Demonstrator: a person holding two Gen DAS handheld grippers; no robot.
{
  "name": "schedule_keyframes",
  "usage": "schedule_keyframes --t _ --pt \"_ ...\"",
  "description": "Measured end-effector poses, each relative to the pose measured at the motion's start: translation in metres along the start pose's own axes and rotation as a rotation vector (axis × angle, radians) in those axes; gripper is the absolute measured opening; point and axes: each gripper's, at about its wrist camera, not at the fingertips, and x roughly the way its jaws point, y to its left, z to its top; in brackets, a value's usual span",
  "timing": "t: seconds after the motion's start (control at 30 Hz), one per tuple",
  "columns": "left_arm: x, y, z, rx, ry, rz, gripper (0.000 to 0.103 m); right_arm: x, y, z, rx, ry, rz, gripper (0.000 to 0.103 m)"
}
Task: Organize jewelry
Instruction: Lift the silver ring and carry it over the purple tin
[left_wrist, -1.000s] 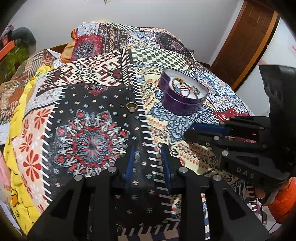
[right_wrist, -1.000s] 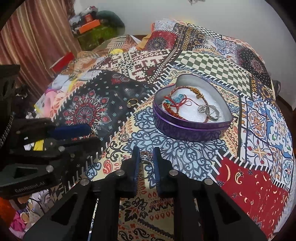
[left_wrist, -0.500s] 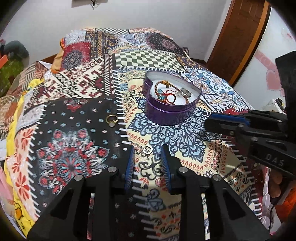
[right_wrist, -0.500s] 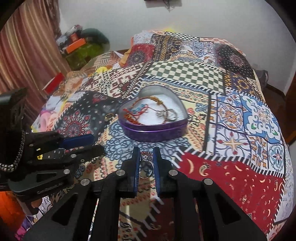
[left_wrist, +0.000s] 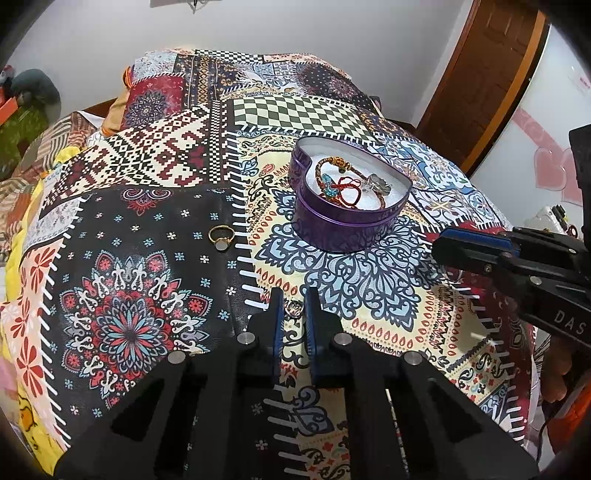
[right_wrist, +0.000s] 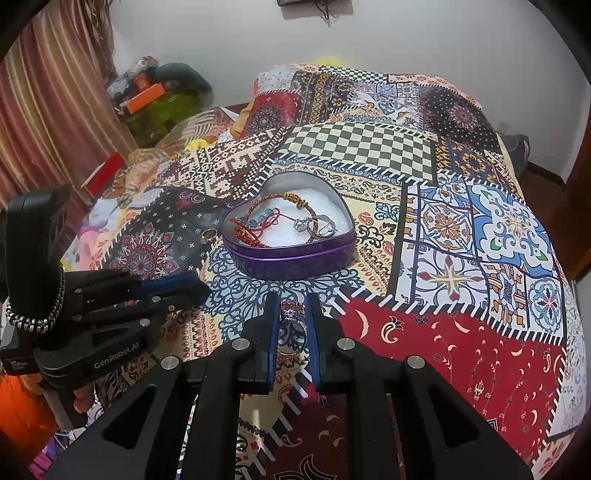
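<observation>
Right gripper (right_wrist: 292, 314) fingers pinch a jeweled ring (right_wrist: 291, 311), short of the heart tin (right_wrist: 291, 254) ahead. Left gripper (left_wrist: 293, 310) fingers narrow around a small ring (left_wrist: 294, 307) on the bed (left_wrist: 369, 288); grip unclear. Gold ring (left_wrist: 221, 236) ahead-left.

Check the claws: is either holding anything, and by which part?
The right claw grips a silver ring by the sides of its band, ornate top pointing forward. The left claw straddles a small ring on the bedspread; whether it grips it cannot be told.
</observation>
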Motion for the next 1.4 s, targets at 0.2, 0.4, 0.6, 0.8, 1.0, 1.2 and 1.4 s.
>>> schedule_keyframes --t 0.2,0.4,0.6,0.8,1.0,1.2,1.4 --pt "-0.016 -0.003 0.001 -0.004 -0.033 0.001 0.010 -0.008 0.001 0.004 -0.005 -0.024 -0.004 0.013" --pt "-0.042 -0.014 0.014 0.024 -0.109 -0.006 0.010 -0.020 -0.002 0.011 -0.001 -0.065 -0.010 0.012" --pt "-0.060 -0.023 0.029 0.043 -0.175 -0.019 0.010 -0.030 -0.006 0.022 0.004 -0.106 -0.014 0.013" --pt "-0.066 -0.027 0.041 0.058 -0.216 -0.025 0.010 -0.033 -0.009 0.034 0.006 -0.143 -0.014 0.013" --pt "-0.061 -0.027 0.054 0.072 -0.236 -0.024 0.010 -0.026 -0.014 0.044 0.011 -0.155 -0.001 0.013" --pt "-0.049 -0.024 0.060 0.066 -0.232 -0.026 0.010 -0.010 -0.016 0.051 0.008 -0.138 0.009 0.013" --pt "-0.033 -0.022 0.063 0.065 -0.206 -0.030 0.010 0.006 -0.021 0.056 0.018 -0.117 0.025 0.012"
